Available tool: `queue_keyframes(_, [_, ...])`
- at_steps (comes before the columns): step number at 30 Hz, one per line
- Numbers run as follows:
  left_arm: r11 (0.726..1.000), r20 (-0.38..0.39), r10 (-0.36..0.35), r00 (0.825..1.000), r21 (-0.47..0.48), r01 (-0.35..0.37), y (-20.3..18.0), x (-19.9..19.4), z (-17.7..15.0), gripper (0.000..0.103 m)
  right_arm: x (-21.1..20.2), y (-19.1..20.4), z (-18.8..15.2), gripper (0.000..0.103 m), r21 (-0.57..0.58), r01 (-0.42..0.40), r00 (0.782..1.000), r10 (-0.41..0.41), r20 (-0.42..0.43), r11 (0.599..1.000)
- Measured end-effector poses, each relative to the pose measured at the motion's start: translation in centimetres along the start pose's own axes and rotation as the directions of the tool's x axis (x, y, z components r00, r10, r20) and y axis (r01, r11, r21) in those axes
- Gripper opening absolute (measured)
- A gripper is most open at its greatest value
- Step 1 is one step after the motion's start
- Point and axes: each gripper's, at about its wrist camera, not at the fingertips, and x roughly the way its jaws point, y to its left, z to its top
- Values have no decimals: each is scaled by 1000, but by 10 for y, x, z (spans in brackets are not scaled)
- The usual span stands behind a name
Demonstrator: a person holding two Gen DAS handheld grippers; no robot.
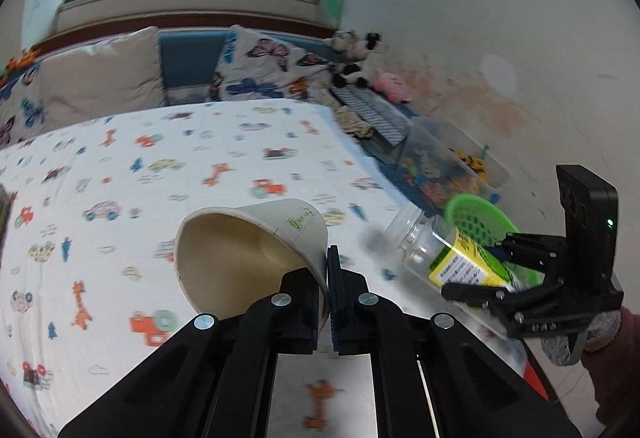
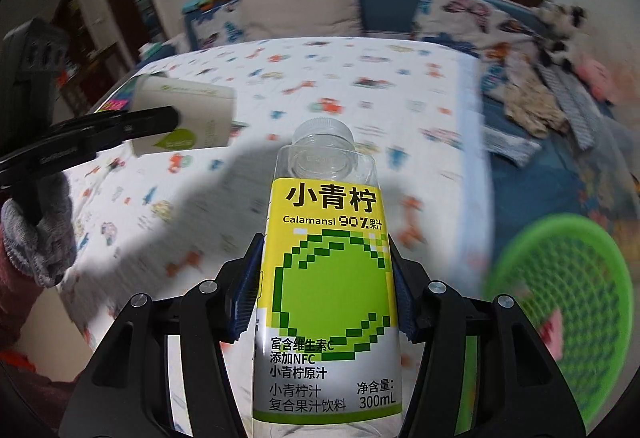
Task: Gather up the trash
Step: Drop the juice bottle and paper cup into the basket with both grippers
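My left gripper (image 1: 325, 278) is shut on the rim of a white paper cup (image 1: 240, 254), held on its side above the bed with its mouth toward the camera. The cup (image 2: 188, 118) and left gripper (image 2: 176, 116) also show at the left of the right wrist view. My right gripper (image 2: 324, 278) is shut on an empty clear juice bottle (image 2: 328, 278) with a yellow-green label, held above the bed's edge. The bottle (image 1: 444, 254) and right gripper (image 1: 480, 274) show at the right of the left wrist view.
A green plastic basket (image 2: 568, 302) lies on the floor to the right of the bed (image 1: 200, 166); it also shows behind the bottle in the left wrist view (image 1: 480, 218). A clear toy bin (image 1: 448, 162), clothes and plush toys line the wall. Pillows (image 1: 104, 74) lie at the bed's head.
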Motion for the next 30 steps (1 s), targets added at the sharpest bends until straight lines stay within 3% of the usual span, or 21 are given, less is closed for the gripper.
queue_keyframes(6, [996, -19, -67, 998, 54, 68, -50, 16, 5, 5, -29, -66, -34, 57, 120, 134, 991, -133, -22, 984])
queue_keyframes(16, [976, -69, -143, 987, 152, 152, -128, 52, 12, 5, -41, -164, -89, 57, 259, 332, 943, -309, -127, 907])
queue_keyframes(25, [960, -133, -171, 976, 203, 195, -173, 84, 10, 5, -20, -195, -110, 57, 303, 369, 927, -326, -183, 879])
queue_keyframes(30, [954, -155, -184, 971, 211, 214, -189, 100, 10, 5, -25, -200, -111, 59, 334, 375, 927, -342, -156, 865])
